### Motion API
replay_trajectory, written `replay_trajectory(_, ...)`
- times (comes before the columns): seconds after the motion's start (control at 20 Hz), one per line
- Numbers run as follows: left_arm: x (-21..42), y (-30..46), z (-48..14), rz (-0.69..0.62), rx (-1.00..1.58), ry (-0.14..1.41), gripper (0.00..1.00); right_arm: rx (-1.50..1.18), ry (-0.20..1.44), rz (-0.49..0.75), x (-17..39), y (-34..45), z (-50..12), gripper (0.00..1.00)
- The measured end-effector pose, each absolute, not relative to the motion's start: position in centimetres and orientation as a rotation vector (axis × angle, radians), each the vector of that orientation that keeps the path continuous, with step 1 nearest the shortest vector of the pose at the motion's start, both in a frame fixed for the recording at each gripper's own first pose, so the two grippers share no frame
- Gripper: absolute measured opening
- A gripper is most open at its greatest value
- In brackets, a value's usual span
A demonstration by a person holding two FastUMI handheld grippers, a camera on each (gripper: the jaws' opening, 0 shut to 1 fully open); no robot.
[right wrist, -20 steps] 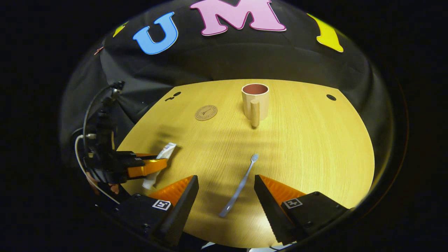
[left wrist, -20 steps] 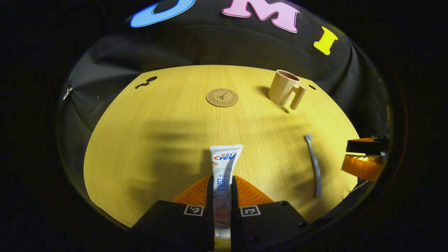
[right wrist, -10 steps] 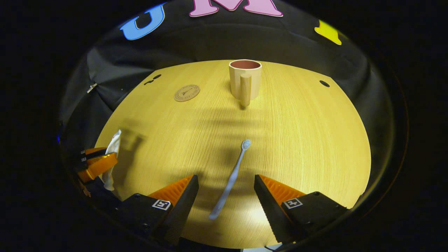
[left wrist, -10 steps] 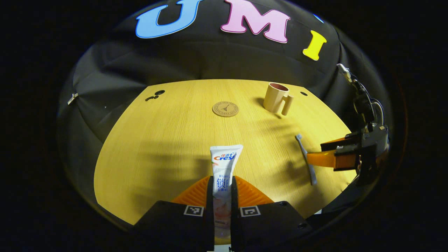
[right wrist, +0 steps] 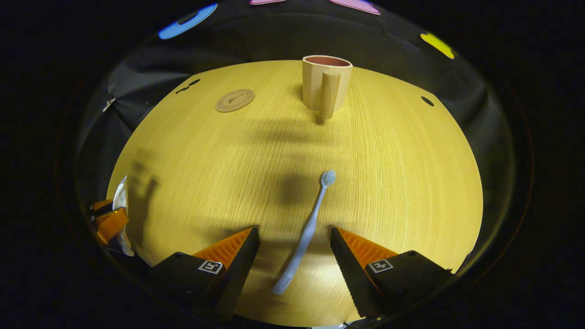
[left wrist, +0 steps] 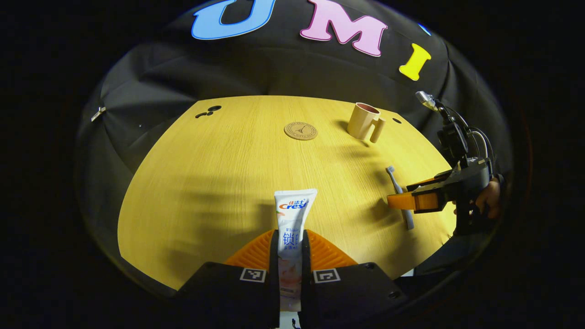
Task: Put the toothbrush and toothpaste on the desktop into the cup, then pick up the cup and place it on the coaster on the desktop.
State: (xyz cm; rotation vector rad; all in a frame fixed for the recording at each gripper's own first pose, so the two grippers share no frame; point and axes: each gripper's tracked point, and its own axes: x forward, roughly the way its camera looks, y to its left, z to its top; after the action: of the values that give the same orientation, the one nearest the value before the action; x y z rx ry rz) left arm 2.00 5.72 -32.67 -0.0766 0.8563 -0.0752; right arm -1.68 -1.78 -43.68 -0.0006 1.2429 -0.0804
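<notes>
We see our left tool (left wrist: 289,256) clamped on a white toothpaste tube (left wrist: 292,214), its flat crimped end pointing forward above the desk's (left wrist: 219,164) near edge. Our right tool (right wrist: 295,256) stands with its fingers apart on either side of the slim pale toothbrush (right wrist: 306,228) lying flat on the desk near its near edge. The beige cup (right wrist: 325,84) with its dark inside stands upright toward the far edge, the round coaster (right wrist: 235,100) well apart from it.

Left gripper (left wrist: 289,256) fingers pressed together on held tube. Right gripper (right wrist: 295,244) jaws spread wide, low over desk; hand (left wrist: 487,201) gripped its handle.
</notes>
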Motion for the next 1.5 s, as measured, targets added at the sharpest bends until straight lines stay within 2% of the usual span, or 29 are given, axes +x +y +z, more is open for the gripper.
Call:
replay_trajectory(0.4, 1.7, 6.3, -33.1, -0.104, -0.058, 0.873, 0.23, 0.021, 1.226, -0.154, -1.3, -2.2, -43.7, 0.97)
replay_trajectory(0.55, 2.1, 6.2, -33.0, -0.118, -0.055, 0.868, 0.23, 0.012, 1.235, -0.197, -1.3, -2.3, -43.9, 0.89)
replay_trajectory(0.7, 2.4, 6.1, -33.0, -0.126, -0.055, 0.867, 0.23, 0.028, 1.259, -0.220, -1.3, -2.2, -43.7, 0.89)
replay_trajectory(0.75, 2.5, 6.0, -33.0, -0.129, -0.056, 0.868, 0.23, 0.028, 1.257, -0.227, -1.1, -2.2, -43.6, 0.76)
replay_trajectory(0.85, 2.8, 5.9, -33.0, -0.130, -0.057, 0.872, 0.23, 0.033, 1.244, -0.221, -0.7, -2.2, -43.6, 0.58)
replay_trajectory(0.9, 3.0, 5.8, -33.0, -0.132, -0.055, 0.871, 0.23, 0.043, 1.239, -0.228, -0.7, -2.2, -43.8, 0.37)
replay_trajectory(0.95, 3.1, 5.7, -32.8, -0.134, -0.053, 0.870, 0.23, 0.045, 1.239, -0.241, -0.7, -2.5, -44.0, 0.29)
replay_trajectory(1.0, 3.3, 5.7, -32.8, -0.135, -0.050, 0.870, 0.23, 0.058, 1.239, -0.246, -0.7, -2.6, -43.6, 0.31)
replay_trajectory(1.05, 3.4, 5.6, -32.7, -0.135, -0.047, 0.872, 0.23, 0.080, 1.254, -0.250, -0.7, -2.6, -43.7, 0.12)
replay_trajectory(1.2, 4.0, 5.0, -32.8, -0.130, -0.041, 0.881, 0.23, 0.144, 1.282, -0.225, -0.7, -2.6, -43.8, 0.08)
replay_trajectory(1.3, 4.5, 4.4, -32.9, -0.127, -0.037, 0.889, 0.24, 0.198, 1.284, -0.153, -0.7, -2.0, -43.7, 0.06)
replay_trajectory(1.5, 6.0, 2.8, -32.3, -0.110, -0.033, 0.888, 0.24, 0.326, 1.278, -0.118, -1.5, -2.3, -43.5, 0.06)
